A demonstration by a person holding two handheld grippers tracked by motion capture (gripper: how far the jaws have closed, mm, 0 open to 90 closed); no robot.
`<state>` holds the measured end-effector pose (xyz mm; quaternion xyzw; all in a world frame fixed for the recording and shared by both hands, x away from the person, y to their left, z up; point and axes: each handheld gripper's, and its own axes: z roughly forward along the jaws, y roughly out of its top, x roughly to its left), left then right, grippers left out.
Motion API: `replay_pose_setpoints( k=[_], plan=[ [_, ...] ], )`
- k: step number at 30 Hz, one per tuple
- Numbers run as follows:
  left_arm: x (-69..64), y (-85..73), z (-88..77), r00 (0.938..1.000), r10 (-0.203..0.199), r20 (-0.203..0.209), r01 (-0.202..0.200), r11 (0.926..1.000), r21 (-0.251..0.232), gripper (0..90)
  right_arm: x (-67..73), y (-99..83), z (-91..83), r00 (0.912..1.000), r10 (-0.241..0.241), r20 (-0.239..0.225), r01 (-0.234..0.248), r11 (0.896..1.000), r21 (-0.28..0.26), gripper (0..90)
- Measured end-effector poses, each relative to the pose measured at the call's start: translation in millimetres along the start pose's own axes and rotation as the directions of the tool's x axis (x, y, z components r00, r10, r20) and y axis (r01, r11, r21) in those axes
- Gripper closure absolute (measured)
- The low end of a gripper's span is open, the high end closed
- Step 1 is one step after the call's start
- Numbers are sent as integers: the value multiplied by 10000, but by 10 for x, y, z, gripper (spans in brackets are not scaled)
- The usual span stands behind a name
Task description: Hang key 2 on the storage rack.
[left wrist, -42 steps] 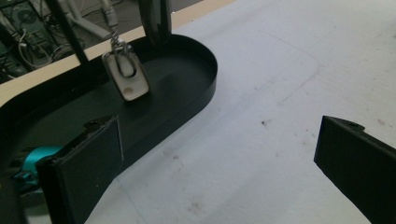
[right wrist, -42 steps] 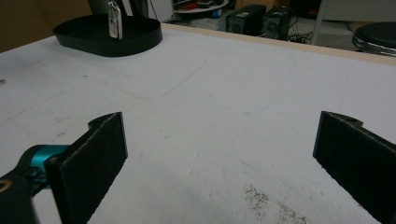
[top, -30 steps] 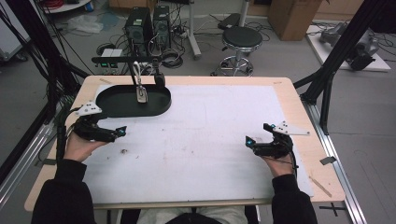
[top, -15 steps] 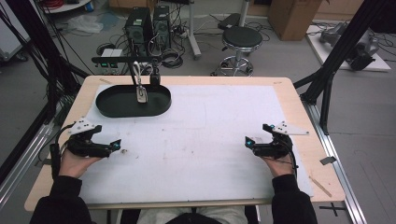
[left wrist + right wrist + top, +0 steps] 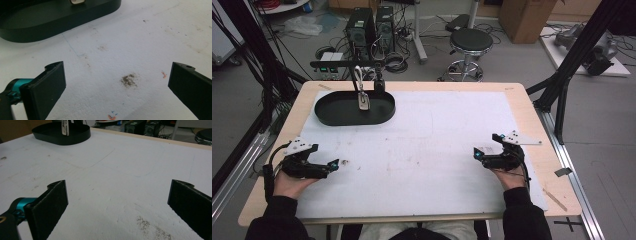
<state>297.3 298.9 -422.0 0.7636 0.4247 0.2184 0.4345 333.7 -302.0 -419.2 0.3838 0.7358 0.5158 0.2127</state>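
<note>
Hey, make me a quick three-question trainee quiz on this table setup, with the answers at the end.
1. True or false: the left tongs are shut on something.
2. Which tongs are nearer the black oval tray: A) left, B) right?
3. Fill in: the small pale object lies inside the ____.

Key: 1. False; in both gripper views the jaws stand wide apart with nothing between them. 2. A; the tray sits at the far left of the white table cover. 3. Tray.
</note>
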Motion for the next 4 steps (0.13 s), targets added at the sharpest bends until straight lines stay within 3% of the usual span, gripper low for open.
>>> replay_pose_setpoints(
  k=[4],
  plan=[
    [-22,0,26,9997,203,-118,-202,9997,125,18,18,-2,7,10000,-5,-21,6,10000,64,21]
  ],
)
